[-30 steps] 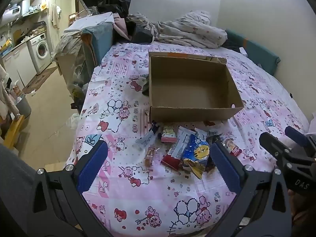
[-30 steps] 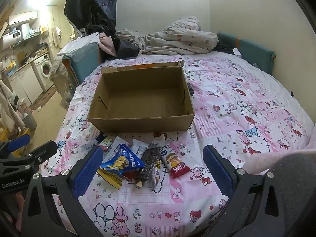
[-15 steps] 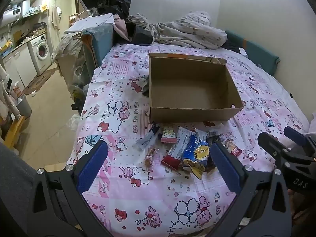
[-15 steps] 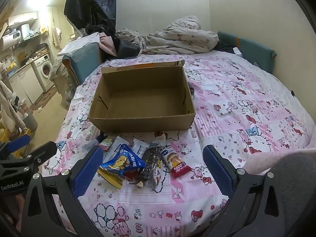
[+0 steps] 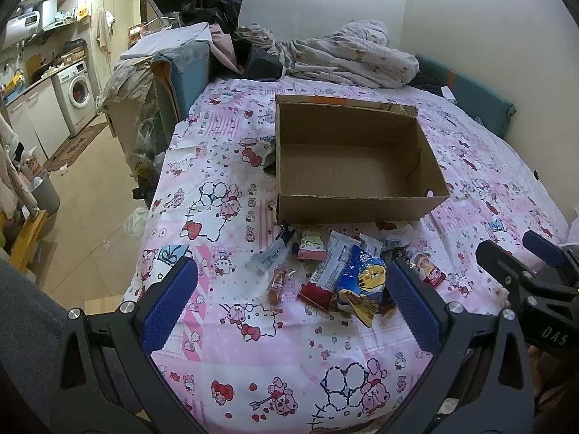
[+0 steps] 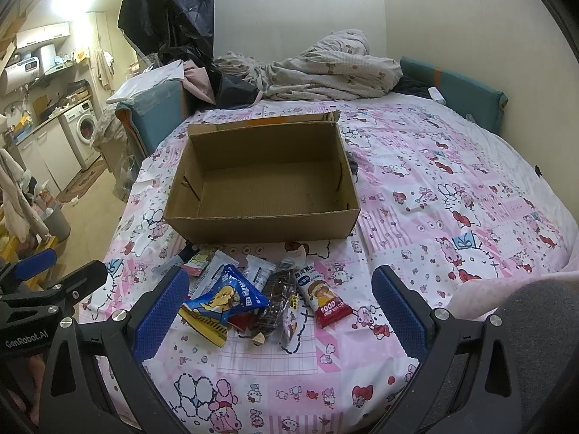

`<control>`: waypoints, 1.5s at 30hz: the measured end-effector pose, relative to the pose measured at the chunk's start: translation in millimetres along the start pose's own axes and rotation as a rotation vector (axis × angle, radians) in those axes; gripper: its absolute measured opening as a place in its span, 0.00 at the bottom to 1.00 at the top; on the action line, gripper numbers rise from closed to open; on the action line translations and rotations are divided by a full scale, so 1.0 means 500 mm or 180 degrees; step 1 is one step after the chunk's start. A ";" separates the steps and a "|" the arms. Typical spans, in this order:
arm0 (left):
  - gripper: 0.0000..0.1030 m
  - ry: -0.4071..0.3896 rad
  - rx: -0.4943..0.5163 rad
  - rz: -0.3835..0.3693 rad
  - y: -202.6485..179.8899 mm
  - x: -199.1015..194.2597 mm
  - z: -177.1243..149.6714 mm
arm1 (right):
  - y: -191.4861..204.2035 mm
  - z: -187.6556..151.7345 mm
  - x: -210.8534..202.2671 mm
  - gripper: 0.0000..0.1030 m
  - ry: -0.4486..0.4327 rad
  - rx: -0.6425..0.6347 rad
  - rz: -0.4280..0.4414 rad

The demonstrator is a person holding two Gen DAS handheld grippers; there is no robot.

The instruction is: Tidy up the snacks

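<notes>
Blue-padded left tool (image 5: 289, 300) and right tool (image 6: 280, 307) hover spread above snacks (image 6: 253, 289).

Snack packets (image 6: 253, 296) before empty box (image 6: 264, 177)

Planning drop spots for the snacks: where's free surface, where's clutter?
Free: the cardboard box floor, bare throughout; the bedsheet right of the box; the sheet between both open grippers and the pile. Crowded: the snack pile along the box's near wall, wrappers overlapping.
</notes>
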State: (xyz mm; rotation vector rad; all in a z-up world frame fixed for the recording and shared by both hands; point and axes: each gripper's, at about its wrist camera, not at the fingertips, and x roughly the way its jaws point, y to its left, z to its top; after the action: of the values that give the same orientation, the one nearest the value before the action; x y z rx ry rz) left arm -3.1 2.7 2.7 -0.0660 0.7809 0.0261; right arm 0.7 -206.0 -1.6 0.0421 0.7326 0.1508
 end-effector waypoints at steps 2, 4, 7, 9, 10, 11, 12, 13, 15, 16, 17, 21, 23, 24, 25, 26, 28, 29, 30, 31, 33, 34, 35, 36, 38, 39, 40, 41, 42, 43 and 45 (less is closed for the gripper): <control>0.99 0.0001 0.0003 -0.0001 0.000 0.000 -0.001 | 0.000 0.000 0.001 1.00 0.0002 0.0001 0.0001; 0.99 0.0000 -0.0002 -0.0004 0.001 0.000 -0.001 | -0.001 0.000 0.000 1.00 0.0005 0.0000 0.0007; 0.99 0.0000 0.0003 -0.0005 0.000 -0.001 -0.002 | -0.002 0.000 0.000 1.00 0.0001 0.0002 0.0007; 0.99 0.0000 0.0004 0.0003 -0.001 0.000 0.000 | -0.002 0.001 0.000 1.00 0.0002 0.0005 0.0008; 0.99 0.0000 0.0003 0.0003 -0.001 0.000 -0.001 | -0.002 0.001 0.000 1.00 0.0003 0.0003 0.0009; 0.99 0.0000 0.0003 0.0004 -0.001 -0.001 -0.001 | -0.001 0.000 0.000 1.00 0.0003 0.0002 0.0008; 0.99 0.0002 -0.0002 -0.0001 -0.001 -0.001 -0.001 | -0.002 0.000 0.000 1.00 0.0001 0.0001 0.0009; 0.99 0.0000 0.0001 -0.0002 -0.001 -0.001 -0.001 | -0.002 0.000 0.000 1.00 0.0003 0.0001 0.0011; 0.99 -0.0002 0.0013 0.0001 -0.002 -0.001 0.000 | -0.002 0.000 0.000 1.00 0.0001 0.0005 0.0015; 0.99 -0.0005 0.0016 -0.0008 -0.002 -0.001 0.000 | -0.001 0.000 0.000 1.00 0.0000 0.0007 0.0015; 0.99 -0.0016 0.0031 -0.0021 -0.003 -0.002 0.000 | -0.002 0.000 0.001 1.00 -0.0001 0.0008 0.0015; 0.99 -0.0023 0.0070 -0.0017 -0.010 -0.002 0.001 | -0.003 0.000 0.002 1.00 0.0002 0.0006 0.0017; 0.99 -0.0019 0.0073 -0.0017 -0.011 -0.001 0.002 | -0.004 0.000 0.002 1.00 0.0007 0.0011 0.0025; 0.99 -0.0020 0.0072 -0.0016 -0.011 -0.001 0.002 | -0.002 0.000 0.003 1.00 0.0017 0.0016 0.0031; 0.99 -0.0021 0.0066 -0.0012 -0.011 -0.001 0.002 | -0.002 0.000 0.003 1.00 0.0021 0.0022 0.0028; 0.99 -0.0023 0.0053 -0.0010 -0.010 -0.001 0.003 | -0.002 0.001 0.004 1.00 0.0024 0.0029 0.0024; 0.99 -0.0021 0.0037 -0.0008 -0.007 -0.001 0.002 | -0.002 0.001 0.004 1.00 0.0025 0.0044 0.0031; 0.99 -0.0020 0.0031 -0.0004 -0.006 0.000 0.001 | -0.002 0.000 0.004 1.00 0.0023 0.0048 0.0030; 0.99 -0.0018 0.0028 -0.0004 -0.006 0.000 0.001 | -0.003 0.000 0.004 1.00 0.0024 0.0047 0.0034; 0.99 -0.0017 0.0026 -0.0004 -0.006 0.000 0.001 | -0.003 0.001 0.004 1.00 0.0023 0.0046 0.0037; 0.99 -0.0022 0.0029 -0.0005 -0.006 0.000 0.001 | -0.003 0.001 0.004 1.00 0.0023 0.0042 0.0032; 0.99 -0.0025 0.0032 -0.0005 -0.006 0.000 0.001 | -0.004 0.001 0.004 1.00 0.0024 0.0045 0.0037; 0.99 -0.0018 0.0029 -0.0003 -0.005 0.000 0.002 | -0.003 0.001 0.004 1.00 0.0025 0.0045 0.0035; 0.99 -0.0020 0.0029 0.0005 -0.006 0.000 0.001 | -0.003 0.001 0.004 1.00 0.0025 0.0044 0.0034; 0.99 -0.0025 0.0032 0.0008 -0.006 0.000 0.001 | -0.003 0.001 0.004 1.00 0.0024 0.0046 0.0034; 0.99 -0.0024 0.0032 0.0009 -0.006 0.000 0.001 | -0.003 0.001 0.004 1.00 0.0024 0.0045 0.0033; 0.99 -0.0024 0.0033 0.0009 -0.006 0.000 0.000 | -0.003 0.001 0.004 1.00 0.0024 0.0046 0.0034; 0.99 -0.0024 0.0031 0.0011 -0.006 0.000 0.000 | -0.003 0.001 0.004 1.00 0.0024 0.0046 0.0034; 0.99 -0.0025 0.0030 0.0009 -0.006 -0.001 0.000 | -0.003 0.001 0.004 1.00 0.0023 0.0046 0.0035; 0.99 -0.0025 0.0030 0.0006 -0.006 -0.001 0.000 | -0.003 0.001 0.004 1.00 0.0024 0.0048 0.0035; 0.99 -0.0026 0.0031 0.0008 -0.006 -0.001 0.000 | -0.003 0.002 0.005 1.00 0.0029 0.0054 0.0034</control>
State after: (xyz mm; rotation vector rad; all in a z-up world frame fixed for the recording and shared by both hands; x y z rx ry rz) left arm -3.1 0.0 3.0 -0.0555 0.7729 0.0248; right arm 3.2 -206.9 -2.7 0.0614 0.7428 0.1551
